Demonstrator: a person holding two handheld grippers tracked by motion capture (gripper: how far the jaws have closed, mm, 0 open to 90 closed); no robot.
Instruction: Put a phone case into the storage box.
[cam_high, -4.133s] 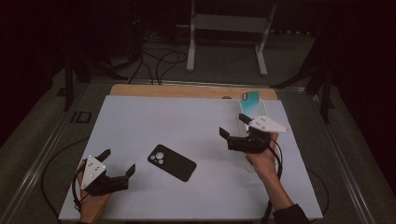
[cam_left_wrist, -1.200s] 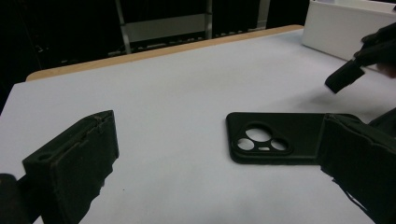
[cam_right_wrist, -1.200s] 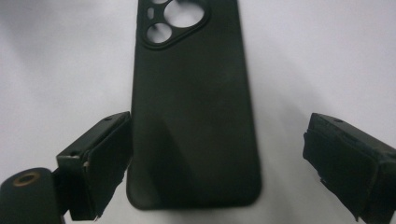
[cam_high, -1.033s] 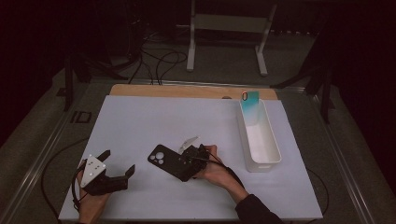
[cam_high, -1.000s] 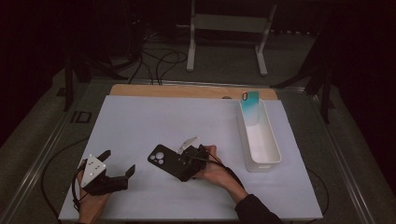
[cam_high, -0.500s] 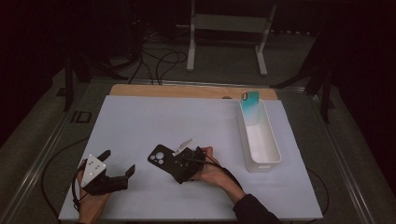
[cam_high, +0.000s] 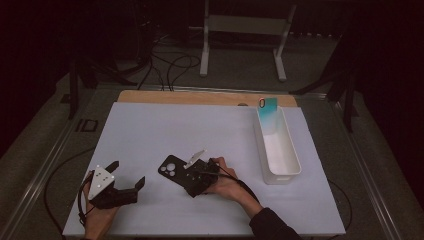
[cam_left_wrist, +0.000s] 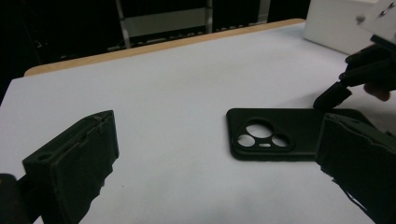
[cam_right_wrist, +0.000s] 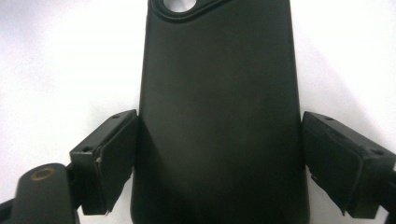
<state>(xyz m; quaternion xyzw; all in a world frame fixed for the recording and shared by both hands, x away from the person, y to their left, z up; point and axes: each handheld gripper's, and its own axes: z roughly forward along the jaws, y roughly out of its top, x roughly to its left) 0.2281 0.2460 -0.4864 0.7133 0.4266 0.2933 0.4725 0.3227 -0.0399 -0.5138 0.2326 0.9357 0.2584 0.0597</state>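
A black phone case (cam_high: 174, 169) lies back-up on the white table sheet, camera holes at its far-left end. My right gripper (cam_high: 189, 178) straddles its near end. In the right gripper view the case (cam_right_wrist: 219, 116) runs up between the jaws, which have just been closing, and both pads (cam_right_wrist: 109, 158) lie against its long edges. My left gripper (cam_high: 127, 173) rests at the front left with its jaws wide apart and nothing between them. From the left gripper view (cam_left_wrist: 217, 158) the case (cam_left_wrist: 280, 135) lies ahead to the right, with the right gripper (cam_left_wrist: 364, 70) beyond it.
A long white bin (cam_high: 280, 155) stands at the right of the sheet with a teal phone case (cam_high: 268, 113) leaning in its far end. The table's wooden edge (cam_high: 200, 96) runs along the back, with a metal stand and cables on the floor beyond.
About four seconds ago the right hand was up by the bin at the right; it now sits over the black case. In the last second neither hand has shifted.
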